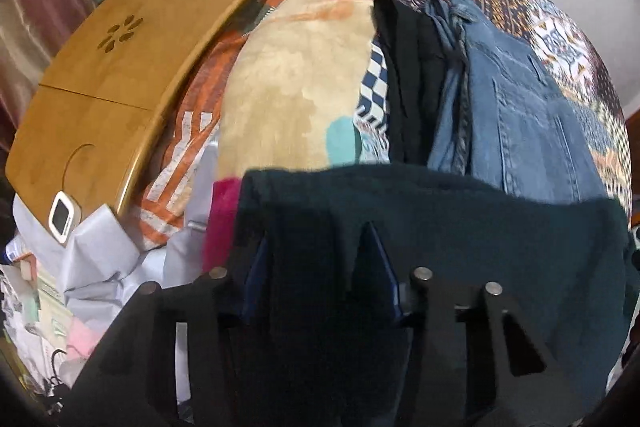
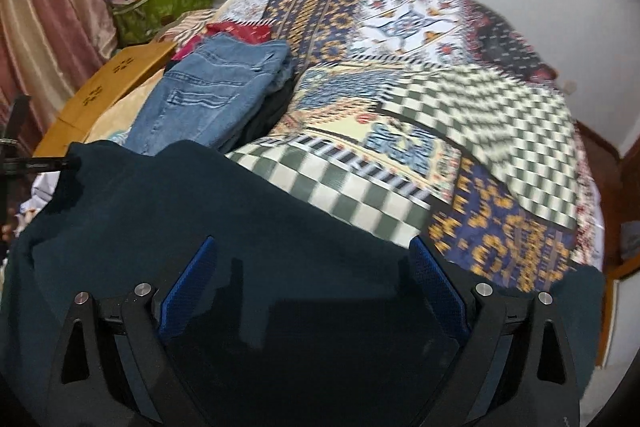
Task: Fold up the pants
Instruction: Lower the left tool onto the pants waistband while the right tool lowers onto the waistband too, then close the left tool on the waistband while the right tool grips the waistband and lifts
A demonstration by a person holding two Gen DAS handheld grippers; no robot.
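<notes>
Dark teal pants [image 1: 460, 227] lie spread on the near edge of the bed and fill the bottom of both views [image 2: 200, 219]. My left gripper [image 1: 316, 239] has its jaws fairly close, with a fold of the teal cloth standing between the blue pads [image 1: 380, 267]. My right gripper [image 2: 314, 247] has its jaws wide apart, and the pants lie flat beneath and between its blue pads [image 2: 192, 287]. Whether the left jaws pinch the cloth is hidden by the fabric.
Folded blue jeans [image 1: 520, 99] [image 2: 212, 87] and a black garment [image 1: 408, 75] are stacked on the patchwork bedspread [image 2: 440, 107]. A bamboo lap tray [image 1: 112, 75] and beige pillow [image 1: 300, 67] lie to the left. Clutter and curtains stand at far left.
</notes>
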